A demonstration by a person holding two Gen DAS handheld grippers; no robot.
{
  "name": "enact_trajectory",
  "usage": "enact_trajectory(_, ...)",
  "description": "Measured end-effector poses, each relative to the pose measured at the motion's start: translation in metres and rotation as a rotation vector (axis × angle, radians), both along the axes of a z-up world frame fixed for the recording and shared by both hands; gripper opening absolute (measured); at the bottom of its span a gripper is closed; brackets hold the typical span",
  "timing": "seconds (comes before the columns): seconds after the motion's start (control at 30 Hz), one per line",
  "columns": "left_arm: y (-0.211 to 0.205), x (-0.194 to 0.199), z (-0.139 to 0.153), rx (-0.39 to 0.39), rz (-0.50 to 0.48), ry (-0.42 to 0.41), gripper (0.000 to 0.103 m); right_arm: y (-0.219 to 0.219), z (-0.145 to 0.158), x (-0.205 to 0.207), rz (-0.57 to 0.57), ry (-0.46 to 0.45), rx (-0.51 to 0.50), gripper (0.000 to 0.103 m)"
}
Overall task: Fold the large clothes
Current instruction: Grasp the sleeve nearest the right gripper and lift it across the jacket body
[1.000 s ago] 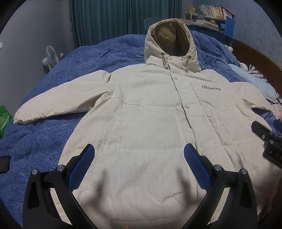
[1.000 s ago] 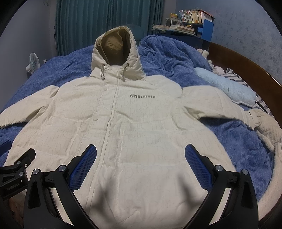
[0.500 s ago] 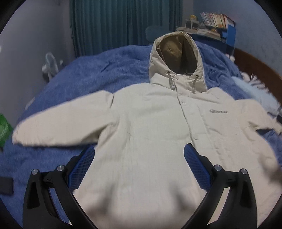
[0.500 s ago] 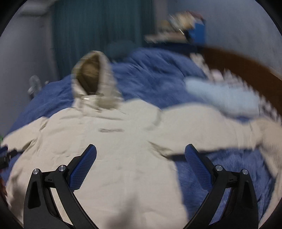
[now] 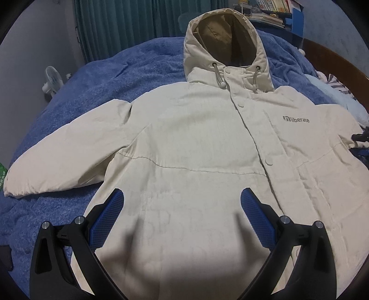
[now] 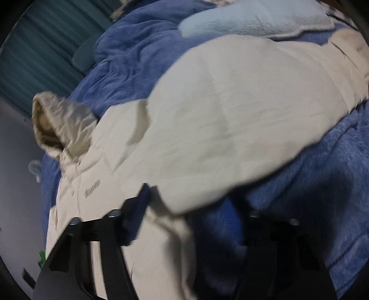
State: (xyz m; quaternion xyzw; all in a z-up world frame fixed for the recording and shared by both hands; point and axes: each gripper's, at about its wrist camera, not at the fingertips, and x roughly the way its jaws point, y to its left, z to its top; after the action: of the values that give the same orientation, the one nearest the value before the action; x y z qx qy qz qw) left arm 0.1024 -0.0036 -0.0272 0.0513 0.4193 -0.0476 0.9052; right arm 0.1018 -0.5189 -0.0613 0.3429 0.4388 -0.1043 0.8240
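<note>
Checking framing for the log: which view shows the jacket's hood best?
Left wrist view: the hood is sharp, centred, lining and drawstrings visible. The right wrist view shows the hood small, tilted and blurred at the left edge.

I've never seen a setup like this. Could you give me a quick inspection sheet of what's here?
Surface: bed under a blue blanket.
Job's things: cream hooded jacket, front up, fastened, sleeves spread.
Clutter: light blue cloth beyond the far sleeve.
Grippers: left gripper open above the jacket's lower front; right gripper blurred, its jaws have just been closing with jacket fabric between them, grip unclear.
Cables: nothing seen.
Surroundings: teal curtains, small fan, books, wooden headboard.
</note>
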Motion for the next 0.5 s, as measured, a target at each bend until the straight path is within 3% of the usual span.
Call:
enact_trajectory(0.17, 0.008, 0.006, 0.004, -0.046, 0.016, 0.001, 0.096, -0.036, 0.018, -0.004, -0.116, -0.092, -0.049, 0.049)
enact_trajectory(0.33, 0.013, 0.01, 0.0, -0.089, 0.024, 0.014, 0.096, -0.099, 0.019, -0.018, -0.308, -0.152, -0.025, 0.048)
enact_trajectory(0.43, 0.014, 0.013, -0.005, -0.079, 0.033, 0.012, 0.096, -0.129, 0.013, -0.032, -0.415, -0.196, 0.024, 0.041)
enact_trajectory(0.5, 0.017, 0.016, -0.008, -0.073, 0.046, 0.014, 0.096, -0.135, 0.014, -0.034, -0.435, -0.229, 0.032, 0.024)
